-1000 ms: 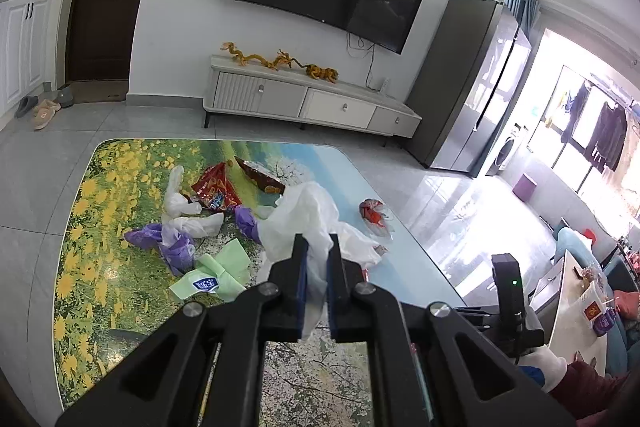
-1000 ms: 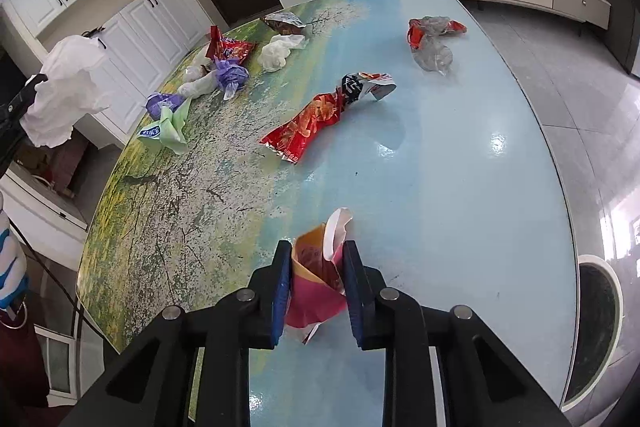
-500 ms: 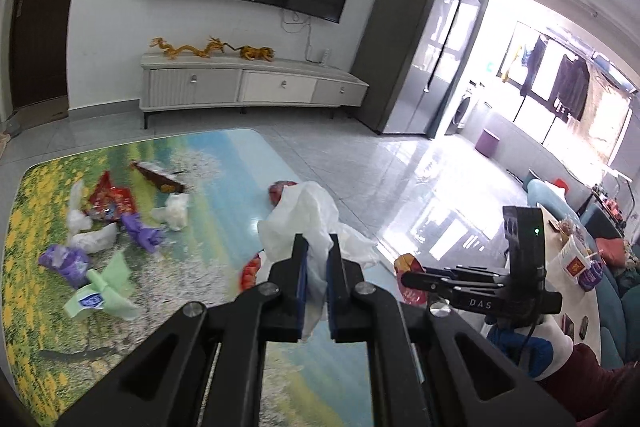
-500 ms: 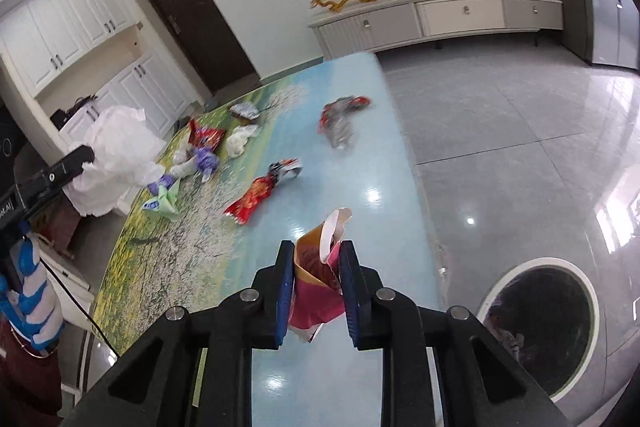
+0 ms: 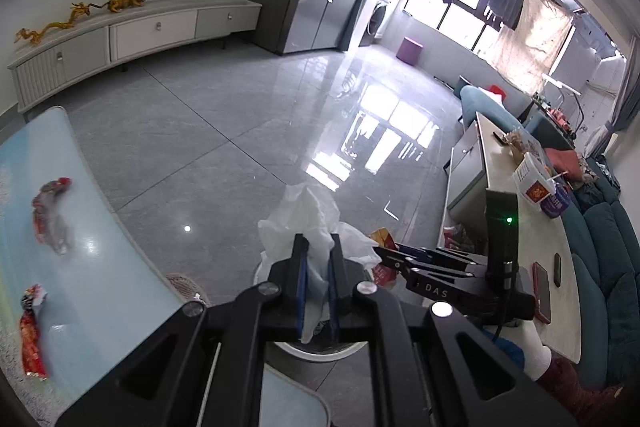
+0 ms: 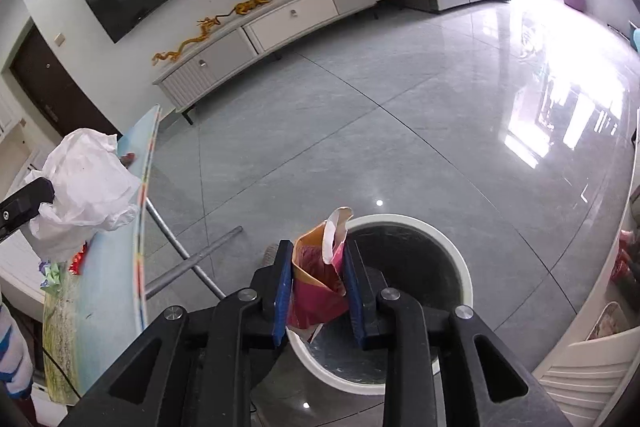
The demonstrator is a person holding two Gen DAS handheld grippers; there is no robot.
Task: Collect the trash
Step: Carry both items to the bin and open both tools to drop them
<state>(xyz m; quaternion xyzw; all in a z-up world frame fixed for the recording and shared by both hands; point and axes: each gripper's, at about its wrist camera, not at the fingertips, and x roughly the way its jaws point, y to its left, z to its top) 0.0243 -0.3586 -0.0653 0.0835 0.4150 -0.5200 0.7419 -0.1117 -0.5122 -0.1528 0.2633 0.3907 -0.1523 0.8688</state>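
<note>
My left gripper (image 5: 317, 247) is shut on a crumpled white plastic bag (image 5: 308, 219) and holds it over the round white trash bin (image 5: 320, 351) on the floor beside the table. My right gripper (image 6: 318, 259) is shut on a red and orange snack wrapper (image 6: 316, 275), held above the rim of the same bin (image 6: 460, 267). The right gripper also shows in the left wrist view (image 5: 384, 255), and the white bag in the right wrist view (image 6: 88, 187). More wrappers (image 5: 52, 211) lie on the table (image 5: 100, 267).
The glossy table edge (image 6: 140, 227) and its metal legs (image 6: 188, 263) stand left of the bin. Grey tiled floor stretches beyond. A white TV cabinet (image 6: 280, 23) lines the far wall. A side table with clutter (image 5: 520, 179) and a teal sofa are at the right.
Both grippers swung right, away from the table, and now hang over the trash bin with the bag and the wrapper still held.
</note>
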